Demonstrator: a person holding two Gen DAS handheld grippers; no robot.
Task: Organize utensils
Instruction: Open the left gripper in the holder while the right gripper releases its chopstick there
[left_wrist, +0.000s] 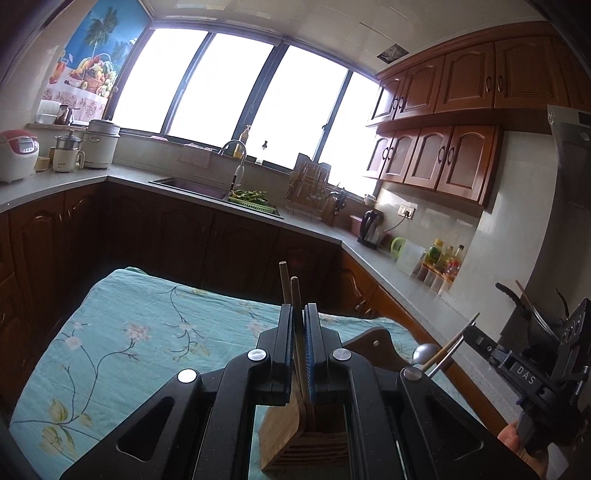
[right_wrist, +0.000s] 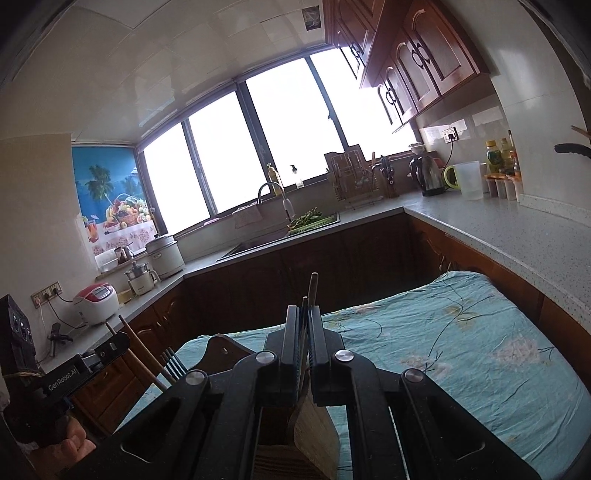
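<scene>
My left gripper (left_wrist: 298, 310) is shut on a pair of wooden chopsticks (left_wrist: 290, 291) that stand upright between its pads. Right below its jaws is a slatted bamboo utensil holder (left_wrist: 284, 435). The right wrist view shows this gripper (right_wrist: 120, 341) at the far left, with the chopsticks (right_wrist: 142, 356) slanting through it. My right gripper (right_wrist: 304, 312) is shut on a wooden stick (right_wrist: 314, 290) and a thin dark utensil, over the holder (right_wrist: 317, 424). In the left wrist view it (left_wrist: 471, 334) holds a stick and a metal rod. A spoon bowl (left_wrist: 424, 352) and fork tines (right_wrist: 173, 363) show nearby; what supports them is hidden.
The holder stands on a table with a turquoise flowered cloth (left_wrist: 129, 332). A dark wooden board (left_wrist: 373, 343) lies behind the holder. Grey counters (right_wrist: 517, 236) with a sink (left_wrist: 192, 184), a kettle (right_wrist: 428, 177) and bottles ring the table.
</scene>
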